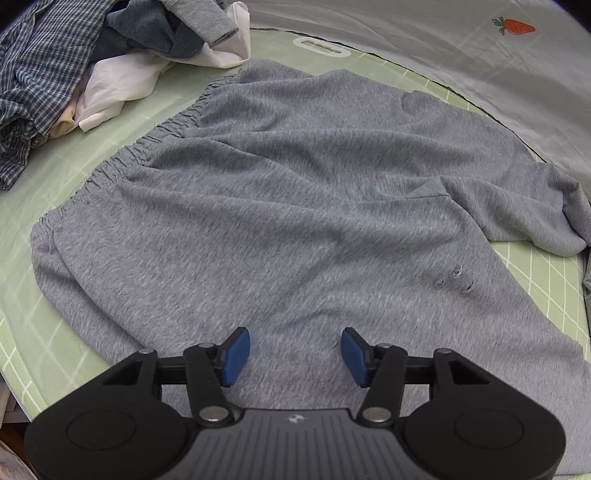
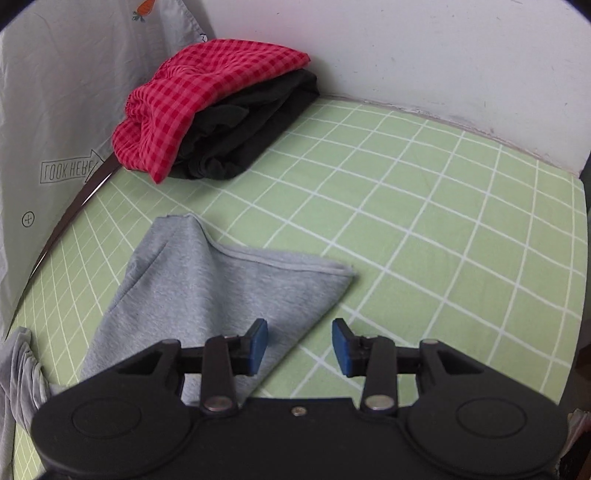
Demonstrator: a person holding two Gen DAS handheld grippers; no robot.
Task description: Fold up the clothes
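Note:
Grey sweat shorts (image 1: 295, 192) lie spread on the green checked sheet (image 1: 48, 184), elastic waistband at the left. My left gripper (image 1: 294, 354) is open and empty, hovering over the shorts' near part. In the right wrist view one grey leg end (image 2: 221, 288) lies flat, its hem pointing right. My right gripper (image 2: 300, 345) is open and empty, just above that leg's right edge.
A pile of unfolded clothes (image 1: 74, 55), checked blue and white, sits at the far left. A folded red checked garment (image 2: 207, 99) lies on a folded black one (image 2: 251, 133) by the wall. A grey cloth with a carrot print (image 1: 513, 26) hangs behind.

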